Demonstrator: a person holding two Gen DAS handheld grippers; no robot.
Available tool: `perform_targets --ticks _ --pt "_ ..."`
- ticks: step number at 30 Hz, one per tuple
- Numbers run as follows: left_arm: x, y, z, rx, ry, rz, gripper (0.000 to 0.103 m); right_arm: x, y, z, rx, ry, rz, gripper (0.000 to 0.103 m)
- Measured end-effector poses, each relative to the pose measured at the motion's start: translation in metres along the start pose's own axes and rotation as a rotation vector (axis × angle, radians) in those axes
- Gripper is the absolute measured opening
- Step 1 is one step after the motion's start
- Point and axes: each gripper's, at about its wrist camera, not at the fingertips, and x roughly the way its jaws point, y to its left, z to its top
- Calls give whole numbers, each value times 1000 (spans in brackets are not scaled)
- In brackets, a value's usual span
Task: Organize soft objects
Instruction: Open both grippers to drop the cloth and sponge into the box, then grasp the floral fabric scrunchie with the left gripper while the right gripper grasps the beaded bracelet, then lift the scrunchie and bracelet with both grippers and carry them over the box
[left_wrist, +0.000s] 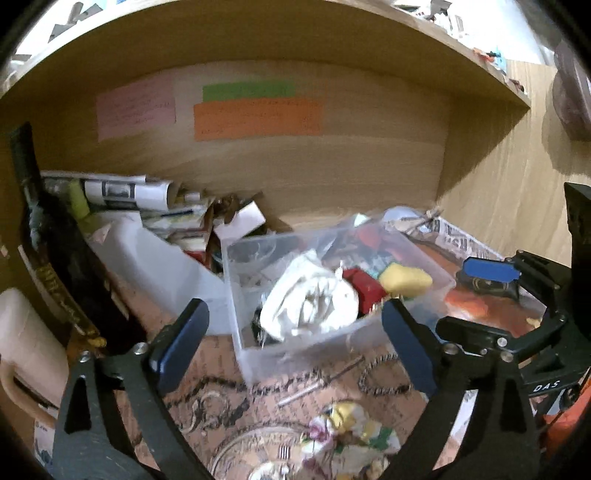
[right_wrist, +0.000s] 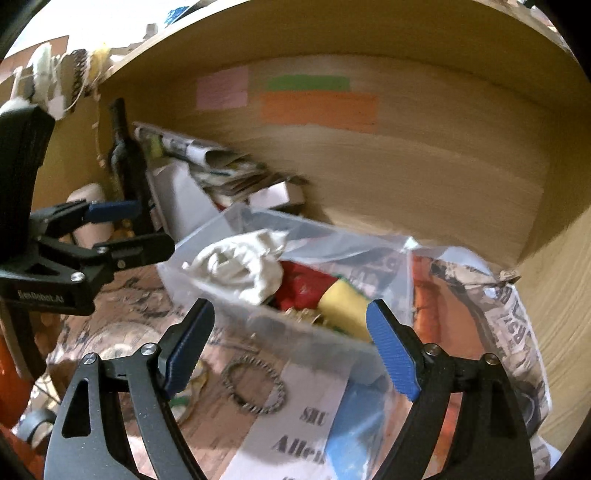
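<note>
A clear plastic bin (left_wrist: 258, 354) (right_wrist: 310, 339) stands on the patterned cloth under a wooden shelf. In it lie a crumpled white cloth (left_wrist: 310, 302) (right_wrist: 243, 266), a red soft item (left_wrist: 364, 286) (right_wrist: 303, 288) and a yellow sponge (left_wrist: 404, 278) (right_wrist: 345, 308). My left gripper (left_wrist: 295, 347) is open and empty just in front of the bin. My right gripper (right_wrist: 291, 350) is open and empty, its fingers on either side of the bin's near corner. A floral cloth (left_wrist: 347, 432) lies on the table below the left gripper.
A dark bottle (left_wrist: 55, 236) (right_wrist: 127, 162), rolled newspapers (left_wrist: 125, 192), a white jug (left_wrist: 159, 266) and small boxes crowd the back left. A braided ring (right_wrist: 255, 384) (left_wrist: 384, 376) lies in front of the bin. A newspaper (right_wrist: 513, 332) and a printed sheet (right_wrist: 295, 424) lie to the right.
</note>
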Motion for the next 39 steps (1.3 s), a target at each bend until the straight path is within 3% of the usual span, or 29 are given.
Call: perform_targets --ticks 15,20,22,25,30,33,39 --pt "37 10 -74 19 294 -45 96 48 19 -44 -9 214 100 83" --pt "47 9 -86 18 353 -72 95 69 17 -51 4 290 130 82" --pt "50 8 -89 16 368 -92 80 74 19 -53 -5 303 129 79" --pt "52 7 -90 10 370 -108 66 78 21 -54 -21 307 113 67" --pt "51 7 -90 1 363 -154 26 78 18 -53 -25 285 102 34" --pt "50 9 -87 -22 354 -164 19 76 18 -52 -29 271 106 16" --pt "33 10 -73 -18 284 -140 15 62 21 -50 -48 214 110 13"
